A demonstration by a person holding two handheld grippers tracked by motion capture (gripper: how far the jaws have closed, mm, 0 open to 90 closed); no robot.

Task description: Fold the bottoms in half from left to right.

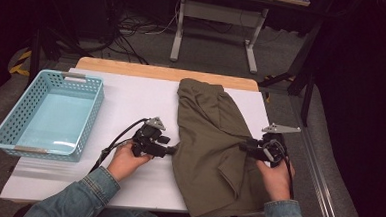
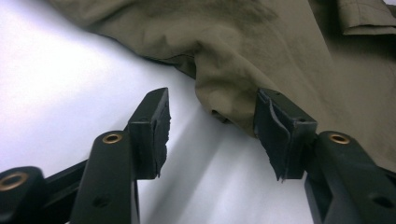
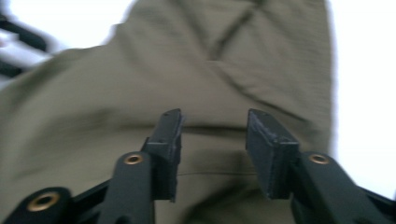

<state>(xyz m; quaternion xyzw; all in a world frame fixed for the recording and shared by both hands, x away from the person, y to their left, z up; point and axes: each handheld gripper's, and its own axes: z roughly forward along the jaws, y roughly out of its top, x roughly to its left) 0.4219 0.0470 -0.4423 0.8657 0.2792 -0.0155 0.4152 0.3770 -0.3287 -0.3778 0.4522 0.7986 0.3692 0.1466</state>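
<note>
High view first: an olive-green garment (image 1: 209,139) lies spread on the white sheet of the table (image 1: 136,100), stretched between the two pairs of tongs, its far end reaching toward the wooden back edge and its near end hanging toward the person's lap. A pocket flap or folded panel shows on its lower half, closer to the right tongs than to the left.

At the garment's left edge sit the left tongs (image 1: 171,150), held in the person's left hand (image 1: 126,157). Seen from the left gripper view, the left tongs (image 2: 212,128) stand about half open with a bunched fold of the garment (image 2: 224,88) poking into the gap; the cloth lies against the right-hand jaw, while the other jaw stands clear of it over bare white table, so nothing is pinched.

On the opposite edge are the right tongs (image 1: 246,146), held in the right hand (image 1: 272,178). From the right gripper view (blurred), the right tongs (image 3: 212,140) are likewise part open, jaws hovering above the flat cloth (image 3: 187,84) with nothing gripped between them.

Farther out, well to the left of the left tongs, a light-blue perforated basket (image 1: 10,124) sits on the table's left side. Denim sleeves (image 1: 84,195) cover both forearms at the bottom of the high view. Beyond the table, on the floor, stand the pale legs of another table frame (image 1: 177,37) among dark cables.
</note>
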